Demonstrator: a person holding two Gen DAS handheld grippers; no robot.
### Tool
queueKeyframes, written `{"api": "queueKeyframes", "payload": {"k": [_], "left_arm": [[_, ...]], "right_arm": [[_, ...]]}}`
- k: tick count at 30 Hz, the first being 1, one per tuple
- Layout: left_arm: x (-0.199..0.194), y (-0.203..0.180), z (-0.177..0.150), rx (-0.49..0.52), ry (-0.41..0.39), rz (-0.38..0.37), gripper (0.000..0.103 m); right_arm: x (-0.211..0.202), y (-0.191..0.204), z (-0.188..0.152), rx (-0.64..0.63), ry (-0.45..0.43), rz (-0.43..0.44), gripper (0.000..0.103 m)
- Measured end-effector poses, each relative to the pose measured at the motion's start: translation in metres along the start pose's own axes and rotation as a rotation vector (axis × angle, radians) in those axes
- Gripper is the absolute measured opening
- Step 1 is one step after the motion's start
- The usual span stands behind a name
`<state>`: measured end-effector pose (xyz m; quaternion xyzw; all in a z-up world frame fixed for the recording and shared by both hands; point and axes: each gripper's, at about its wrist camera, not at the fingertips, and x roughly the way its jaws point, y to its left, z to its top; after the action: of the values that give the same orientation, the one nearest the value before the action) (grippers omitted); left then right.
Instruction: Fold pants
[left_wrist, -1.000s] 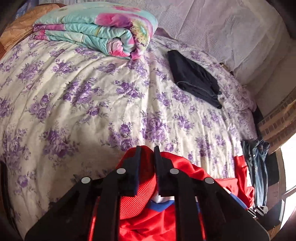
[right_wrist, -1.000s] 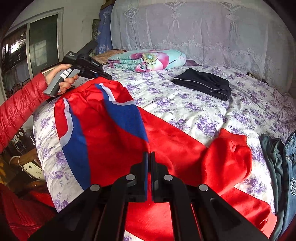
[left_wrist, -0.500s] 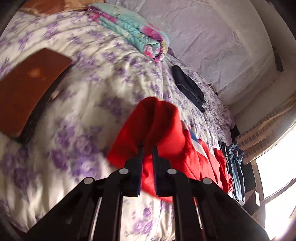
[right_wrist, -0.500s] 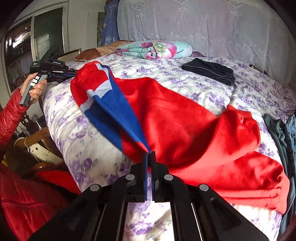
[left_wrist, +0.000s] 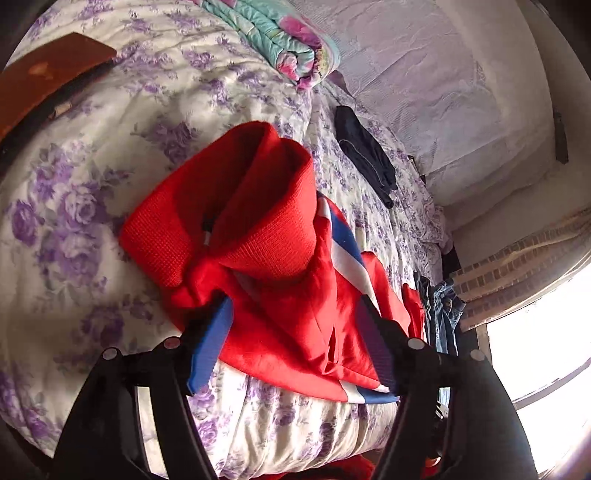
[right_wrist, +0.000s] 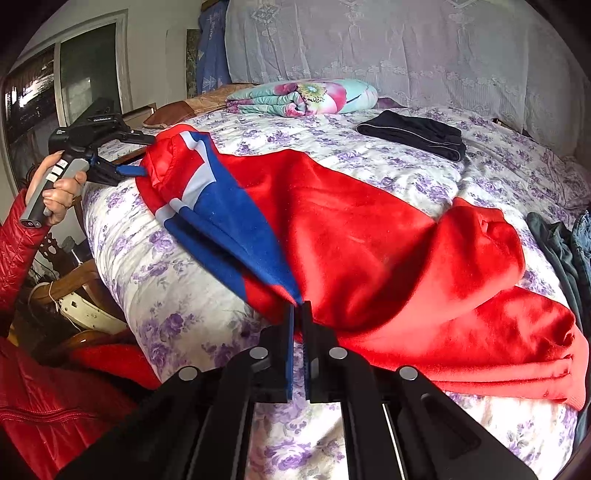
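Red pants (right_wrist: 369, 236) with a blue and white side stripe lie across the near part of the flowered bed. My right gripper (right_wrist: 298, 314) is shut on the pants' near edge at the blue stripe. My left gripper (left_wrist: 291, 306) is open, its jaws spread wide on either side of the ribbed red cuff (left_wrist: 229, 214), which rests on the bed. The left gripper also shows in the right wrist view (right_wrist: 129, 162) at the pants' far left end, held by a hand in a red sleeve.
Folded black pants (right_wrist: 410, 134) lie further back on the bed. A folded floral quilt (right_wrist: 303, 96) sits at the head. Jeans and dark clothes (right_wrist: 565, 243) hang at the right edge. A brown board (left_wrist: 48, 77) lies at the bed's left side. A wooden chair (right_wrist: 74, 291) stands below.
My left gripper has opened and let go of the red cuff, which now lies on the bed. The right gripper stays shut on the pants, which have been drawn out flatter.
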<state>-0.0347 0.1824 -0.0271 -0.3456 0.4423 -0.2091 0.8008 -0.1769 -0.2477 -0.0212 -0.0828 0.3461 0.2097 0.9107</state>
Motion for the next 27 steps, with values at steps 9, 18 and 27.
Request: {"api": "queueKeyframes", "payload": {"k": [9, 18, 27], "left_arm": [[-0.025, -0.006, 0.03, -0.006, -0.173, -0.048, 0.021], [-0.035, 0.053, 0.003, -0.021, -0.15, -0.022, 0.02], [-0.095, -0.006, -0.015, 0.121, -0.387, 0.089, 0.055]], "right_arm": [[-0.013, 0.003, 0.022, -0.007, -0.075, 0.01, 0.005], [0.017, 0.025, 0.005, -0.078, 0.02, 0.048, 0.005], [0.019, 0.018, 0.001, -0.02, 0.044, 0.083, 0.004]]}}
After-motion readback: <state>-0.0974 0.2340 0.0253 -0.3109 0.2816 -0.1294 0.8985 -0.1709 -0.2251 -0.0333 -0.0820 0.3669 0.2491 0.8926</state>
